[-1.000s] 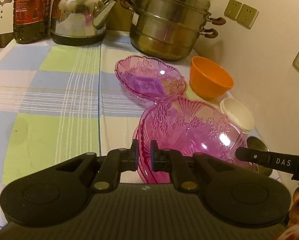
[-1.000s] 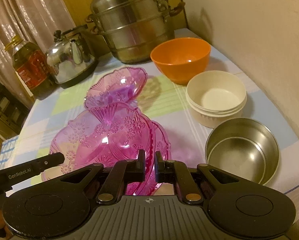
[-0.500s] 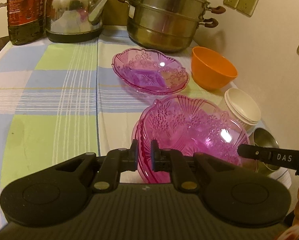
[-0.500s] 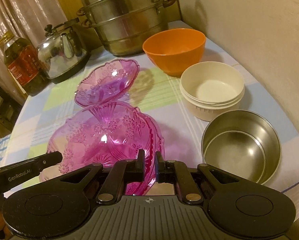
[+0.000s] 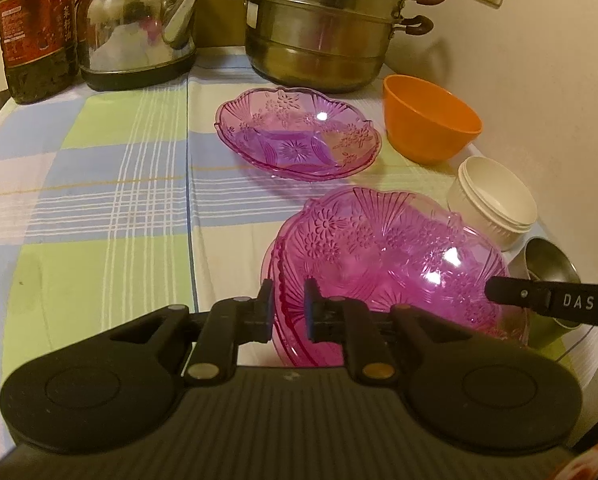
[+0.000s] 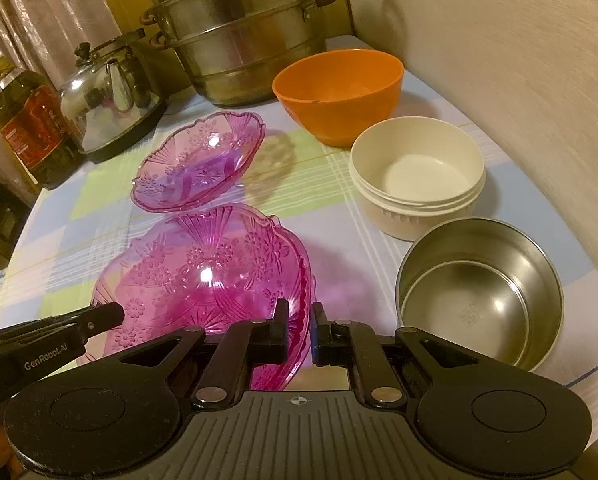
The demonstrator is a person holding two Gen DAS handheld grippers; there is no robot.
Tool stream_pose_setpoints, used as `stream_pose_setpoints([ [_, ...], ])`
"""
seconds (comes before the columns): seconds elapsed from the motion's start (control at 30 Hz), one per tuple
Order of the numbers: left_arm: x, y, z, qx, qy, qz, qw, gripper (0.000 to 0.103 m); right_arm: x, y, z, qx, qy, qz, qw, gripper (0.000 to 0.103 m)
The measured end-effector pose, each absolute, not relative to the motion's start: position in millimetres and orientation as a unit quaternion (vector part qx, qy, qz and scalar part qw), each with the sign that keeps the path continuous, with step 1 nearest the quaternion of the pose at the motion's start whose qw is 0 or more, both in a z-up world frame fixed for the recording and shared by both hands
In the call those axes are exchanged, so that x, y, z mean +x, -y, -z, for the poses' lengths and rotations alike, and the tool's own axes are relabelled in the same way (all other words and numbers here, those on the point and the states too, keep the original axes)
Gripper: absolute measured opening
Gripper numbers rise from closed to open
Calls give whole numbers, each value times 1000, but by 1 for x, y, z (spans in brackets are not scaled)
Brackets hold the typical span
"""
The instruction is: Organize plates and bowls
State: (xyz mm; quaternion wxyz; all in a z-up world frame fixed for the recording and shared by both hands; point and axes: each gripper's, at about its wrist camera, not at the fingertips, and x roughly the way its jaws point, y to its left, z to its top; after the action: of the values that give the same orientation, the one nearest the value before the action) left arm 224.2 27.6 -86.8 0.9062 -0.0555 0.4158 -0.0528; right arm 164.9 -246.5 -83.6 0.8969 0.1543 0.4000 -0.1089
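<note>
Both hand-held grippers, left [image 5: 287, 306] marked "GenRobot.AI", right [image 6: 300, 330] "DAS", pinch the pink dish [image 5: 383, 252] rim.

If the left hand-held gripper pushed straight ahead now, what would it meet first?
The left hand-held gripper already straddles the rim of the stacked pink dishes, so probably those; the single pink dish lies beyond, depth unclear.

Matte black left gripper [image 5: 287, 310] up front: ribbed dark-grey housing, two round black side caps, brass-toned pivot pins, blue pads on the fingertips [image 5: 309, 304]. Matching black right gripper [image 6: 299, 330], silver pins, small crosshair mark on the ribbing. White "DAS" and "GenRobot.AI" lettering on the finger sides.
</note>
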Motion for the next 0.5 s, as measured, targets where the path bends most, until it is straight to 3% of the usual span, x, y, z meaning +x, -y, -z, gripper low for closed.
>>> stream_pose_setpoints([
  [0.5,225,-21,87,-33,-415,51,908,14,167,243,85,144,-399,115,898,10],
])
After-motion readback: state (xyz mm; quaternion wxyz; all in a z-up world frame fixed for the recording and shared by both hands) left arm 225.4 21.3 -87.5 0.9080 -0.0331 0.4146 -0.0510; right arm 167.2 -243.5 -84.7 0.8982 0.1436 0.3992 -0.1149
